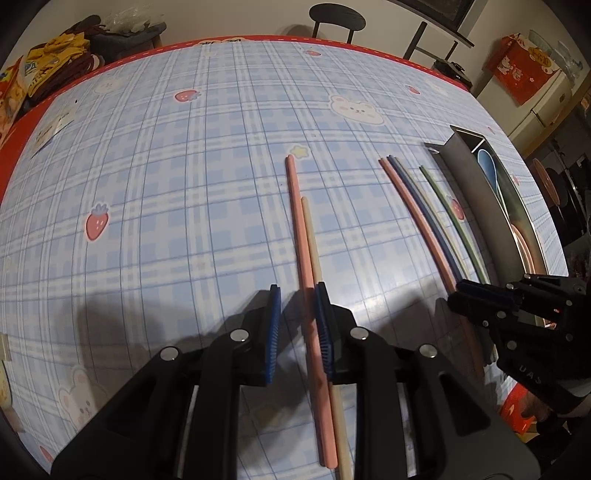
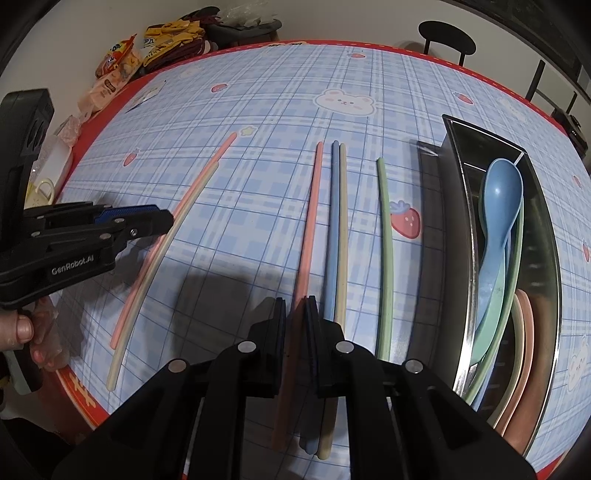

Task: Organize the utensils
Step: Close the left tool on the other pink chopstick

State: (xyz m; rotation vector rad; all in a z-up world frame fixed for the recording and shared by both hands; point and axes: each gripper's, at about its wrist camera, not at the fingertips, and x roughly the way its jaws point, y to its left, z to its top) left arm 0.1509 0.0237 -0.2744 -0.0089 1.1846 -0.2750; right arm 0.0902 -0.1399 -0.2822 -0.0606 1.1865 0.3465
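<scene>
Several chopsticks lie on the blue plaid tablecloth (image 1: 166, 184). A pink chopstick (image 1: 301, 240) and a cream one (image 1: 312, 243) lie side by side between the open fingers of my left gripper (image 1: 297, 295). Further right lie a pink chopstick (image 2: 308, 229), a blue one (image 2: 332, 229), a cream one (image 2: 342, 229) and a green one (image 2: 385, 251). My right gripper (image 2: 294, 304) straddles that pink chopstick with a narrow gap, jaws open. A steel tray (image 2: 461, 229) on the right holds a blue spoon (image 2: 498, 199), a green spoon and pink spoons (image 2: 524, 350).
Snack bags (image 2: 118, 70) and dark clothing lie at the table's far left corner. A black stool (image 1: 338, 16) stands behind the table. A red box (image 1: 524, 70) sits at the far right. A white cup (image 2: 40, 192) stands at the left edge.
</scene>
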